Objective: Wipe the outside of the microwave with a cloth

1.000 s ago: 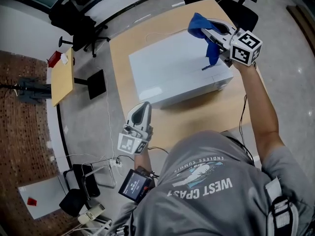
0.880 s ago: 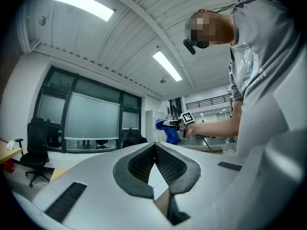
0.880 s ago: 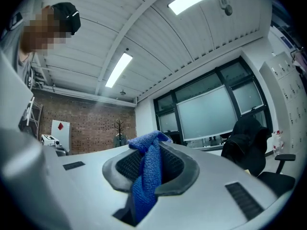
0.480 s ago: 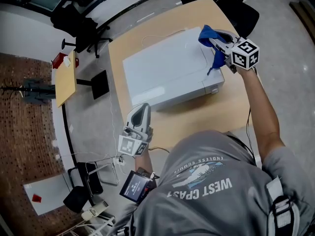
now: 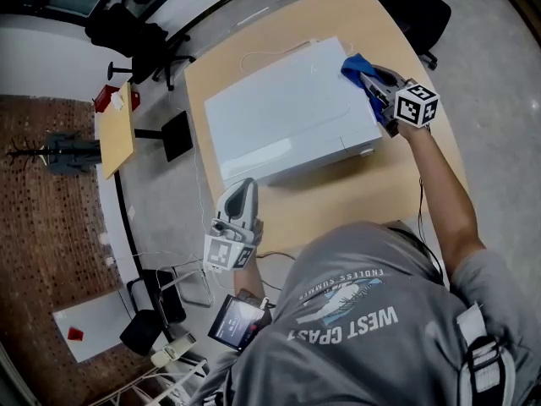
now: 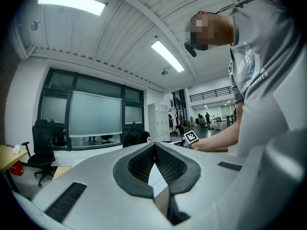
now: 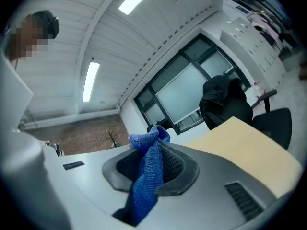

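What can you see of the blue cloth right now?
The blue, knitted-looking cloth is bunched and pinched between the pads of the right gripper: one crumpled end pokes past the tips, the rest hangs below. In the head view it is at the right top edge of the white boxy microwave; contact there is unclear.

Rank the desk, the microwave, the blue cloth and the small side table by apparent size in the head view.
1. desk
2. microwave
3. small side table, though it stands farther from the camera
4. blue cloth, only partly visible
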The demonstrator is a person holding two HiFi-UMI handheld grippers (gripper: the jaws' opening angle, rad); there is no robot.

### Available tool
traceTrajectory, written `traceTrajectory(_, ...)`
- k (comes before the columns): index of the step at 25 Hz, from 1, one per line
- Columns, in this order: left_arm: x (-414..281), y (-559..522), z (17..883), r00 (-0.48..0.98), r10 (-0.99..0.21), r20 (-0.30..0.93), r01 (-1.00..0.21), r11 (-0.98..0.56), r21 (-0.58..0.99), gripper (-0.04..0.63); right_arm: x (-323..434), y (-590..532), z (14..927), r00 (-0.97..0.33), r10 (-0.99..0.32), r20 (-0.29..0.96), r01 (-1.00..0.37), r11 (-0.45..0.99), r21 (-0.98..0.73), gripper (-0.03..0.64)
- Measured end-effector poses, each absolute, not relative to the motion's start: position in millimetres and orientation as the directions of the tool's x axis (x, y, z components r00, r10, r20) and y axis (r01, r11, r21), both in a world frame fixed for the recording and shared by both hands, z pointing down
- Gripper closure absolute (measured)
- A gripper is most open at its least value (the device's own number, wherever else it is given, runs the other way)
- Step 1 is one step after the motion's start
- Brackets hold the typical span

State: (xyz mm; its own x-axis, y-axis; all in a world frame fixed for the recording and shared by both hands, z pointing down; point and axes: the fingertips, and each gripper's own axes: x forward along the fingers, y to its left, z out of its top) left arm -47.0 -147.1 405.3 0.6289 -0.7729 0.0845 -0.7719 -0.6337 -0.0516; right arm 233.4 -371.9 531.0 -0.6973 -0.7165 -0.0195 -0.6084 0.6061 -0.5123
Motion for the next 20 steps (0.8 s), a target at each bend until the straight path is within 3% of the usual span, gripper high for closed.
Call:
traceTrajectory(8, -43.8, -147.8, 413.8, 0.622, -0.774, 0.12, -0.775, -0.63, -0.051, 0.572, 242.4, -373.2, 587.4, -0.64, -0.768, -0.029, -0.561, 0.493, -0.665, 0.548)
traceTrajectory(20, -51.4, -148.0, 418.9, 0.602, -0.786, 0.143, -0.789, -0.613, -0.049, 0.572, 243.8, -361.5, 707.8, -0.627, -0.751, 0.209, -0.611, 0.308, -0.729, 0.548)
